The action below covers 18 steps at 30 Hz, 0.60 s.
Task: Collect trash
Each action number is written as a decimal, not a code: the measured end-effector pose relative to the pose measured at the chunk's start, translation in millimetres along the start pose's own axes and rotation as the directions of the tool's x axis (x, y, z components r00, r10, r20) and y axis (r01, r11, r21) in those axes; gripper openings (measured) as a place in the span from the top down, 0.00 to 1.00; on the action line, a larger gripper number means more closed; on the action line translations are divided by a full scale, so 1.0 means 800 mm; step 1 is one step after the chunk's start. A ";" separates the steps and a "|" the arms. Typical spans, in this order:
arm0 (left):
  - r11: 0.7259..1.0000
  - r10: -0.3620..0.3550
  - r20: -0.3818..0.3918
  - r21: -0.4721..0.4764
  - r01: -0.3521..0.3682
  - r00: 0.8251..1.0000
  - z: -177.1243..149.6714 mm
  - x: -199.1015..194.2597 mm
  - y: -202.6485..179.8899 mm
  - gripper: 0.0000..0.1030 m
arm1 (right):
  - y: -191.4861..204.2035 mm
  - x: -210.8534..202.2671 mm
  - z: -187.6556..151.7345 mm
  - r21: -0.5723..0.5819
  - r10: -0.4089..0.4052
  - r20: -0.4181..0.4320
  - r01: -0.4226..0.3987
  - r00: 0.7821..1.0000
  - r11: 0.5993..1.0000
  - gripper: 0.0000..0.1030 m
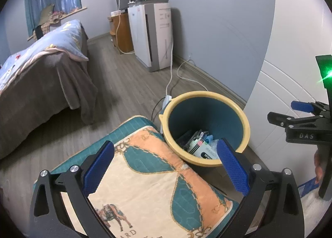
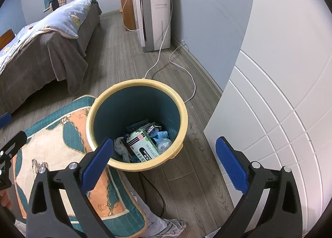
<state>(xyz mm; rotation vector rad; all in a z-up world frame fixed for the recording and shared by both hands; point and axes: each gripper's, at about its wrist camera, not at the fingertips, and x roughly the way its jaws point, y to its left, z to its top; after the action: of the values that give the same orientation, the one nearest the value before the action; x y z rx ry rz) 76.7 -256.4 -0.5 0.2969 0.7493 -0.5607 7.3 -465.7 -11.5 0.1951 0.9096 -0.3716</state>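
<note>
While both claws hang spread wide and empty above it, the wood floor [image 2: 116, 55] carries a patterned cushion [image 2: 62, 155] touching a yellow-rimmed teal bin [image 2: 137, 101]. Inside the bin lies the trash: a green-and-white box [image 2: 143, 144] and crumpled wrappers [image 2: 161, 136]. Left gripper [image 1: 166, 167] and right gripper [image 2: 164, 165] grip nothing.

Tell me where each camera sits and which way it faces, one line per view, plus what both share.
Left wrist: on the left tool, open, aimed down over the cushion toward the bin; the right tool shows at right.
Right wrist: on the right tool, open, looking down into the bin; a black tool part shows at left.
Shared: bin, cushion, bed.
</note>
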 end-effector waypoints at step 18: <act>1.000 -0.004 -0.002 -0.002 0.004 1.000 0.001 -0.002 0.000 0.05 | 0.000 0.001 0.000 -0.006 -0.001 -0.003 0.001 1.000 1.000 0.06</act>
<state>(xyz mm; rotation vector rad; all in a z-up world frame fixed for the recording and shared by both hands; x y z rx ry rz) 76.2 -255.9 1.1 0.2944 0.7520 -0.5639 8.1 -465.7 -12.0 0.1900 0.9133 -0.3695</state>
